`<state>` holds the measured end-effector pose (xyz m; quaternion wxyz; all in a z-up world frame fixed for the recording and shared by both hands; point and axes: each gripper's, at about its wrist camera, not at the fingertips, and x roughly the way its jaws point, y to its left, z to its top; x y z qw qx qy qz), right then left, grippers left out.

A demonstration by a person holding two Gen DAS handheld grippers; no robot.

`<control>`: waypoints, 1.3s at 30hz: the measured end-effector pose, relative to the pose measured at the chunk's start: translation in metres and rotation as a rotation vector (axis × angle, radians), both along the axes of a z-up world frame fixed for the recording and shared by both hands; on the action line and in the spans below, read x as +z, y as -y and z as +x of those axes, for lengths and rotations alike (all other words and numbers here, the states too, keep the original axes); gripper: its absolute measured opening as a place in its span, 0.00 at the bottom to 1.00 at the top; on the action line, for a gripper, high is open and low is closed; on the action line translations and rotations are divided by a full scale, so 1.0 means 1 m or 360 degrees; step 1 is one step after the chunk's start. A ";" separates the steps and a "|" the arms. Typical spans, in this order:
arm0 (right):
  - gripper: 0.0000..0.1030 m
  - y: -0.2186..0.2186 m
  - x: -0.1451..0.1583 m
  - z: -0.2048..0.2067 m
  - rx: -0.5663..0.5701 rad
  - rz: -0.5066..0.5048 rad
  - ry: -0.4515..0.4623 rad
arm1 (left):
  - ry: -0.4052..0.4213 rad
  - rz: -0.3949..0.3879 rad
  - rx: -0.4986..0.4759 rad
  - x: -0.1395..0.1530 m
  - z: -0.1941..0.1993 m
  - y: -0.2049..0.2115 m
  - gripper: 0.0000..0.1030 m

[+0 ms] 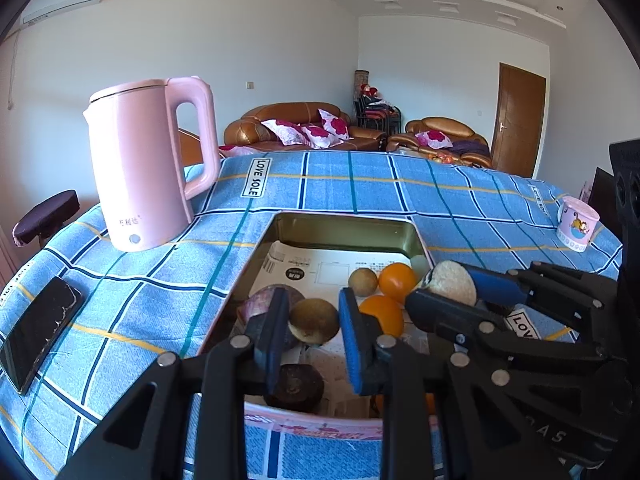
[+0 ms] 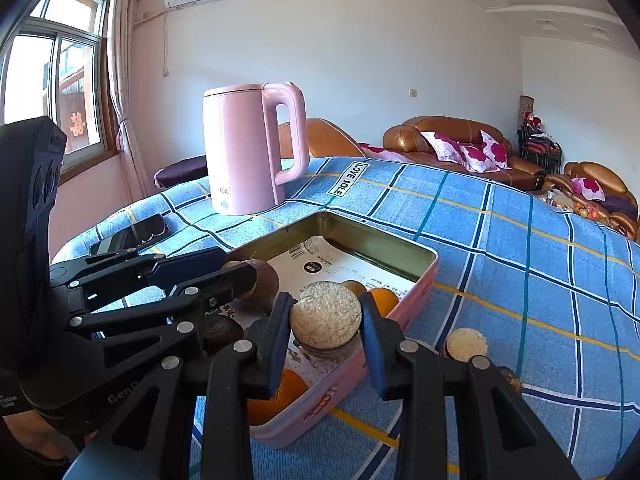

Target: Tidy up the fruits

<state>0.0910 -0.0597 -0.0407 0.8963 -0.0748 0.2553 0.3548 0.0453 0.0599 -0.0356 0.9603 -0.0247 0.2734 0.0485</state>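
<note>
Cloth (image 1: 360, 184), blue plaid, covers the whole table, and on it stand a pink kettle (image 1: 144, 164) at the far left, a black phone (image 1: 38, 332) near the left edge and a small pink cup (image 1: 577, 224) at the far right.

Near the middle lies an open tin (image 1: 344, 226) with gold inner walls and a pink outside, lined with printed paper (image 1: 320, 268). It holds 2 oranges (image 1: 397, 280), a small tan fruit (image 1: 362, 282), a purple fruit (image 1: 264, 300) at the left and a dark brown fruit (image 1: 294, 386) at the near wall.

Both grippers hang over the tin's near end, side by side. The left gripper (image 1: 314, 326) has its jaws closed on a brown fruit (image 1: 314, 322), pinched between the 2 blue pads above the tin's floor. The right gripper (image 2: 326, 322) is clamped on a round pale disc (image 2: 325, 314) with a grainy top, held just over the tin's right wall, near the oranges. A dark layer shows under the disc's pale top.

Outside the tin, on the cloth just right of the right gripper, sits a second pale disc (image 2: 466, 344), and a small brown fruit (image 2: 512, 378) lies close beside it, partly hidden by the gripper's finger.
</note>
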 end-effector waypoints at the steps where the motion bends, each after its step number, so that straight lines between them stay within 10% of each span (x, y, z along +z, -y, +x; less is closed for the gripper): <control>1: 0.35 0.000 -0.001 0.001 0.0006 -0.0003 -0.0015 | 0.0000 0.0000 0.0005 0.000 0.000 0.000 0.26; 10: 0.39 -0.002 -0.004 0.003 0.0002 -0.0030 -0.0056 | -0.0010 -0.0013 0.0024 -0.001 -0.002 -0.002 0.33; 16: 0.47 0.011 0.001 0.001 -0.0033 0.0019 -0.0016 | 0.0066 -0.0037 0.0076 0.005 -0.012 -0.008 0.75; 22: 0.51 0.053 0.001 0.005 -0.0178 -0.0051 0.0023 | 0.0180 -0.0047 0.0126 0.017 -0.017 -0.005 0.95; 39: 0.51 0.044 -0.026 0.073 -0.0241 -0.0336 -0.0259 | 0.0135 -0.0088 0.0139 0.021 0.021 -0.001 0.95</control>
